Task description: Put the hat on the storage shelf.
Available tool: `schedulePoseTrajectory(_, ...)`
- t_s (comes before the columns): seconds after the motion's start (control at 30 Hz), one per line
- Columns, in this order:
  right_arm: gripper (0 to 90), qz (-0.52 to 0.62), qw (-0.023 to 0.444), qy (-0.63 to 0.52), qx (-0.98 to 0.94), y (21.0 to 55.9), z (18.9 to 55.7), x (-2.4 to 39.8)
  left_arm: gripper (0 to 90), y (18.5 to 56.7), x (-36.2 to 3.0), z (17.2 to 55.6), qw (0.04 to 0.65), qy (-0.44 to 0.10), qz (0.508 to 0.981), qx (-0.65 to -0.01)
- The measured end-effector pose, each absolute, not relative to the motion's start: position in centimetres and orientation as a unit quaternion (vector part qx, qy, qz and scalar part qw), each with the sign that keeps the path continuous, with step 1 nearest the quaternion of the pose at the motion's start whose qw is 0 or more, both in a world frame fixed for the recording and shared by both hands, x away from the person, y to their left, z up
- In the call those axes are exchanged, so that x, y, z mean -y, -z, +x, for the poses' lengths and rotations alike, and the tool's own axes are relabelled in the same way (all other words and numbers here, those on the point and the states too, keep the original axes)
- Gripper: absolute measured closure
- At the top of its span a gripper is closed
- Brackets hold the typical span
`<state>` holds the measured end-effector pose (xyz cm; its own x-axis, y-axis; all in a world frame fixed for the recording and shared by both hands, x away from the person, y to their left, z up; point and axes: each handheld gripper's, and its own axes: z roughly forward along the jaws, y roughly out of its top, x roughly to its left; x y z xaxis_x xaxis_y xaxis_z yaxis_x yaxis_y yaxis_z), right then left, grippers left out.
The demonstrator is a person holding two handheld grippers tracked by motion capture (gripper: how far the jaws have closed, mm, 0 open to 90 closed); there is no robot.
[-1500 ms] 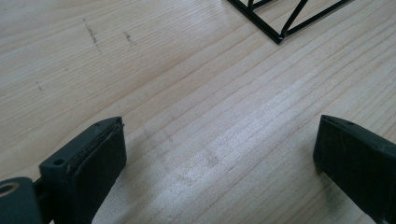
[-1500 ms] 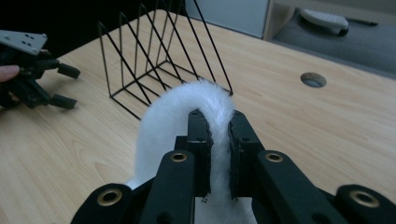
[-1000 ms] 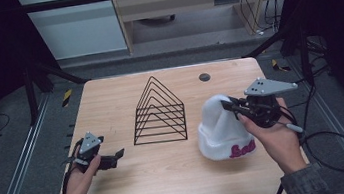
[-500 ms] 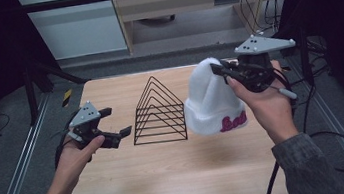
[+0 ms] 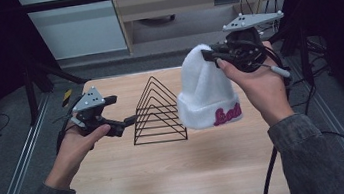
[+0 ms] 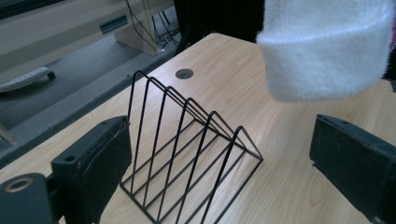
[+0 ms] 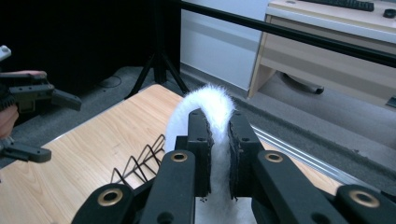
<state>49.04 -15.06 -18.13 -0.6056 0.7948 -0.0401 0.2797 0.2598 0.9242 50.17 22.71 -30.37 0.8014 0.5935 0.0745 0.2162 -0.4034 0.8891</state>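
The right gripper (image 5: 211, 54) pinches the crown of a fuzzy white knit beanie with pink lettering (image 5: 206, 95), its jaws pressed into the fabric, so the hat hangs above the light wooden table (image 5: 169, 168). Just beside the hat stands a black wire triangular file rack (image 5: 158, 111). The left gripper (image 5: 122, 112), jaws spread wide, hovers near the rack's other side.

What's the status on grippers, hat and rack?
Right gripper shut on white beanie, held off the table. Left gripper open, empty, beside wire rack. Nothing in the way.
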Motion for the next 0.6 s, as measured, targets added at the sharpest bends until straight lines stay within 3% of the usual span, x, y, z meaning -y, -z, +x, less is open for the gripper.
schedulePoseTrajectory(0.6,81.8,0.334,0.270,-0.537,-0.726,15.7,51.6,12.2,8.8,30.5,-18.9,51.1,0.482,-0.186,0.827,-0.220)
